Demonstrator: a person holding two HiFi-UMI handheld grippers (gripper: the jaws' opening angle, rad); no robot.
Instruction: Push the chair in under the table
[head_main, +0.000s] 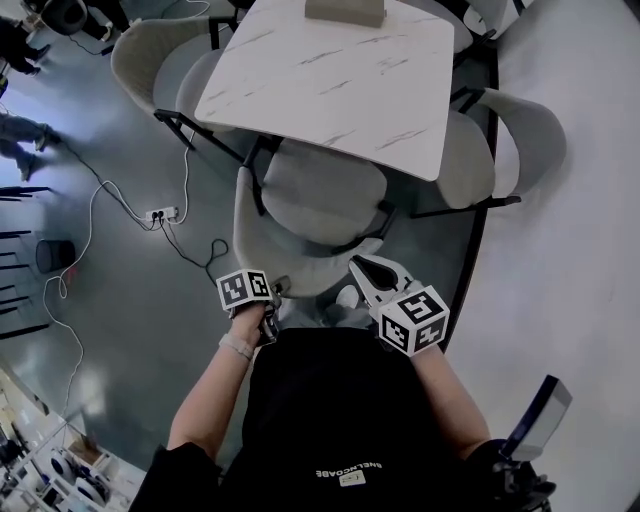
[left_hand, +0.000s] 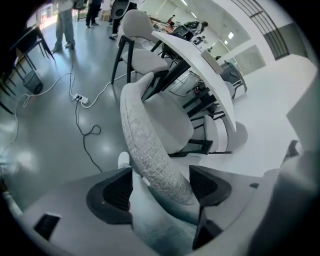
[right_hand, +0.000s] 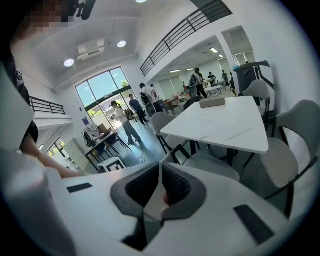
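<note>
Grey fabric chair (head_main: 322, 192) faces the table (head_main: 330, 70), backrest (left_hand: 149, 145) between the wide-open left gripper (left_hand: 160, 185); right gripper (right_hand: 160, 186) closed, empty.

A white power strip (head_main: 163, 214) lies on the glossy floor (head_main: 120, 330), with cables (head_main: 92, 200) trailing from it. A dark bin (head_main: 54, 255) stands near it, and people (right_hand: 122, 120) stand by the glass doors (right_hand: 100, 87) far off.

My head view looks steeply down on the table (head_main: 330, 70) and chair (head_main: 320, 190). The left gripper view sits close behind the chair back. The right gripper view looks nearly level across the same table.
</note>
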